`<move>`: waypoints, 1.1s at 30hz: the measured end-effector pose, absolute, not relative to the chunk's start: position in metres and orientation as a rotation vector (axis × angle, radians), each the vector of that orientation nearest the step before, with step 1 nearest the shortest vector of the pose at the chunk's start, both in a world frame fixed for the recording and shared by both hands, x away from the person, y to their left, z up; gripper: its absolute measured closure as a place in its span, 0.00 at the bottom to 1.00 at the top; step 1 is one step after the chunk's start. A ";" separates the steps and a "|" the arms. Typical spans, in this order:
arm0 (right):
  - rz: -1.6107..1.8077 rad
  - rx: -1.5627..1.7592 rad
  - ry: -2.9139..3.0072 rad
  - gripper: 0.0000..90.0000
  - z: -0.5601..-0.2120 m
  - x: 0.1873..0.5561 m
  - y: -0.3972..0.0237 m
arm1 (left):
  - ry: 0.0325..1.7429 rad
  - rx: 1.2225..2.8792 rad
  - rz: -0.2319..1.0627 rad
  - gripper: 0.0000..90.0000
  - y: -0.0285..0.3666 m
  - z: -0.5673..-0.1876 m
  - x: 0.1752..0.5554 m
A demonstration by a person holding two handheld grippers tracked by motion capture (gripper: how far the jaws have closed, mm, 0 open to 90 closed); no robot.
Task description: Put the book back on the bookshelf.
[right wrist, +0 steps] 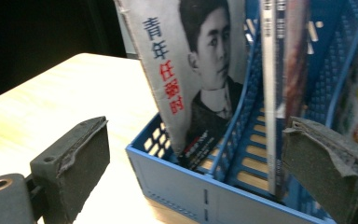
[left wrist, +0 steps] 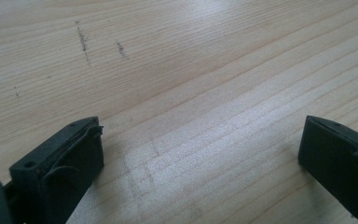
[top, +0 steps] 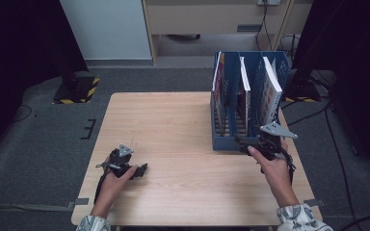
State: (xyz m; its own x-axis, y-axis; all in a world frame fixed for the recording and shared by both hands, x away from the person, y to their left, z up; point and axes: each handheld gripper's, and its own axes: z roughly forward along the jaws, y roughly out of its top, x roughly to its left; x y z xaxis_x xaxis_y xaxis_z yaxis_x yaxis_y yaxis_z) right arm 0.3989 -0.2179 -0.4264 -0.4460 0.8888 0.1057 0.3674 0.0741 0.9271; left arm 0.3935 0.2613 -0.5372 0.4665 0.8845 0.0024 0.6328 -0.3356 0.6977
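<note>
right hand-held gripper (right wrist: 196, 163) spread wide, just before the blue file rack (right wrist: 205, 193).

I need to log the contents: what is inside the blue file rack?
The blue file rack holds upright books, one per slot across three slots. Its walls hide their lower parts and anything on the slot floors.

Left forearm: enters from the bottom edge, patterned sleeve at the wrist. Left hand (top: 118, 174): wrapped around the left gripper (top: 142, 168), held low, jaws pointing right and standing wide apart, nothing between them. Right forearm: enters from the bottom right, angled up and left. Right hand (top: 270, 161): holding the right gripper (top: 241, 142), its 2 jaws spread wide, nothing clamped.
</note>
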 end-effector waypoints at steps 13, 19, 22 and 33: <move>1.386 1.190 1.935 0.09 -0.427 0.393 -0.196 | 1.254 2.086 0.513 0.00 0.261 -0.537 0.394; 1.385 1.175 1.958 0.09 -0.430 0.390 -0.190 | 1.253 2.086 0.511 0.00 0.260 -0.537 0.395; 1.387 1.177 1.970 0.09 -0.433 0.388 -0.186 | 1.251 2.087 0.511 0.00 0.260 -0.537 0.395; 1.380 1.162 2.032 0.09 -0.449 0.382 -0.169 | 1.249 2.089 0.510 0.00 0.259 -0.537 0.396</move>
State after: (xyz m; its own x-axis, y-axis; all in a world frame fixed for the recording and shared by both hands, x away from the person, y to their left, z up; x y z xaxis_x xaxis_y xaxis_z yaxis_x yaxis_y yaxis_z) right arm 0.3816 -0.1691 -0.4486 -0.5615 0.8205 0.1071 0.4021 0.1574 0.9020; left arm 0.3959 0.2590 -0.5371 0.4719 0.8816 0.0030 0.6318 -0.3406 0.6963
